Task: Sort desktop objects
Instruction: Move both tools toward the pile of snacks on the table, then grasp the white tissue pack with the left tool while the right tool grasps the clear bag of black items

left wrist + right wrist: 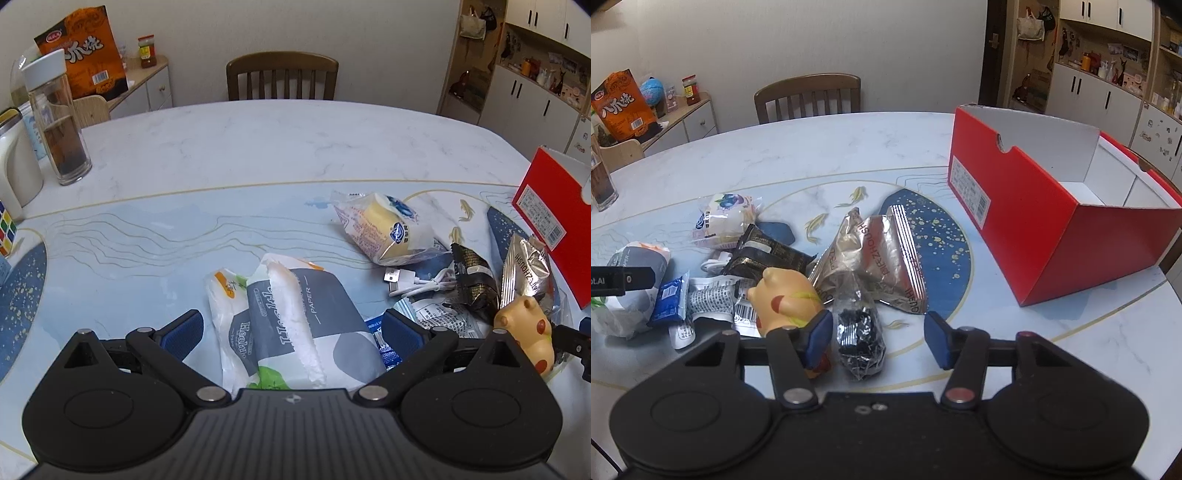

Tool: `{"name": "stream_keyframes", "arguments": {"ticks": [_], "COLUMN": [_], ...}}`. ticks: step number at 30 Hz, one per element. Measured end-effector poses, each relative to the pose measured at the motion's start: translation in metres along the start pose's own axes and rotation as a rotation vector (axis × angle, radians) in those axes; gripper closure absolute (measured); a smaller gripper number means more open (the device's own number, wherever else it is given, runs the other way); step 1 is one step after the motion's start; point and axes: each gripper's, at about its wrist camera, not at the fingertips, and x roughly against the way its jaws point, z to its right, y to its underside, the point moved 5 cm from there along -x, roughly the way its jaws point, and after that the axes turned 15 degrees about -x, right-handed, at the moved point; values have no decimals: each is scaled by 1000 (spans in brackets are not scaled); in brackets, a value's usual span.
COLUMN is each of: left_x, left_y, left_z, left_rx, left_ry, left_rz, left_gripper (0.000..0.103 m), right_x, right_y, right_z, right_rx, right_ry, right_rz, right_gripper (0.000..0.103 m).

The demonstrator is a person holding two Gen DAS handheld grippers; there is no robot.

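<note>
- Clutter lay in a loose heap on the near part of the worktop (258,147), on a blue and white patterned mat.
- Two tissue packs (303,321) sat at the heap's left end, one overlapping the other, between the wide-spread jaws of the left gripper (291,332), which were released and held nothing.
- A wrapped yellow cake (388,229) lay beyond them to the right, with a white cable (417,282) and a black snack packet (474,280) just beside it.
- A small tan toy figure (786,299) stood in the middle of the heap, touching the inner finger of the right gripper (879,339).
- The right jaws were also open and empty; a clear bag of dark pieces (858,332) lay between them.
- A crumpled silver foil wrapper (882,258) rested just behind that bag.
- A blue sachet (670,299) lay near the tissue packs.
- A red box (1045,206), open at the top, stood apart to the right.
- A glass bottle (55,122) and a wooden chair (282,75) were well beyond.
</note>
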Motion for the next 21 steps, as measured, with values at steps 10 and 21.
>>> {"name": "stream_keyframes", "arguments": {"ticks": [10,21], "left_x": [-14,-16], "left_y": [5,4], "left_z": [-3,-3], "left_rx": [23,19], "left_ry": [-4,19], "left_rz": [-33,-26], "left_gripper": [0,0], "right_x": [-8,-21], "right_y": [-3,-6], "right_z": [1,8], "right_rx": [4,-33], "right_ry": [-31,-52], "right_rz": [-25,-72], "right_gripper": [48,43]}}
